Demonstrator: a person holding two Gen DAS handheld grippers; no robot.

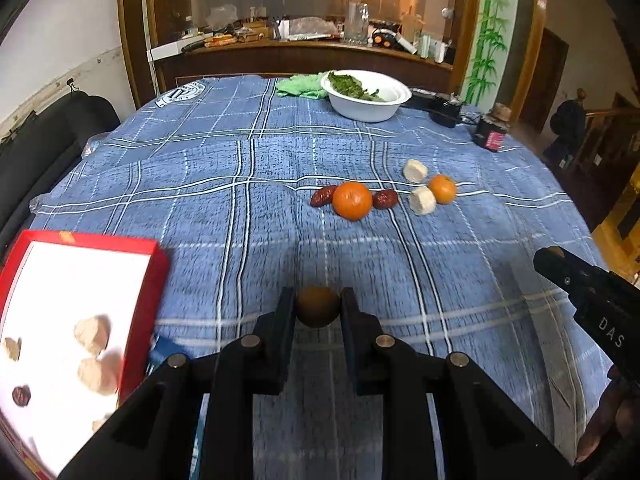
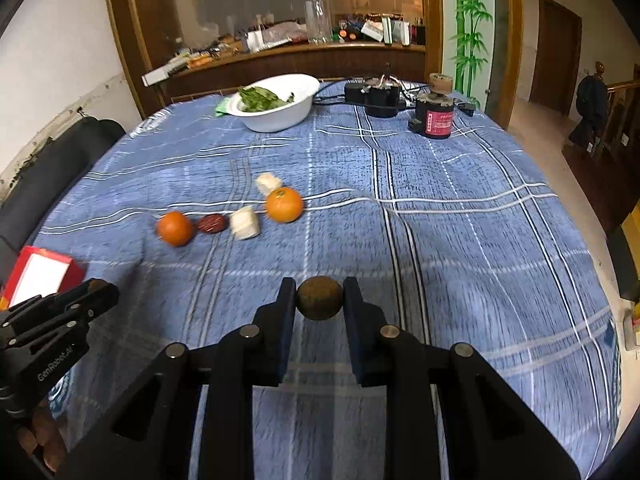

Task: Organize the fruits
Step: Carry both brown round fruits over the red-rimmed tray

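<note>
The letters "DAS" run along the black body of the right tool (image 1: 560,264) where it enters the left wrist view, and "GenRobot.AI" is printed on the left tool (image 2: 100,292) as seen from the right wrist. A dark jar (image 2: 434,118) with a cork stopper carries a red label whose writing is too small to read.

Each tool is closed narrowly on a small round brown fruit: the left tool (image 1: 317,306) pinches one brown fruit (image 1: 317,307) between its pads, the right tool (image 2: 319,298) pinches another brown fruit (image 2: 319,298), both clear above the cloth.

Taking the larger orange (image 1: 352,201) as landmark: a red date (image 1: 323,196) touches its left side, a second red date (image 1: 385,199) lies just beside its right, and further right are two pale cut chunks (image 1: 422,200) and a smaller orange (image 1: 443,189). The red-rimmed tray (image 1: 158,272) lies well to the near left of it, holding pale pieces and a dark date, blurred. Between orange and tray the cloth is open; the right half of the bench is open too.

The bench (image 2: 460,248) wears a blue plaid cloth. Far behind the orange stand a white bowl (image 1: 366,110) of green leaves and a green rag (image 1: 298,86), with black devices beside the jar. Behind is a cluttered wooden counter, a bamboo-painted pillar and a dark door.
</note>
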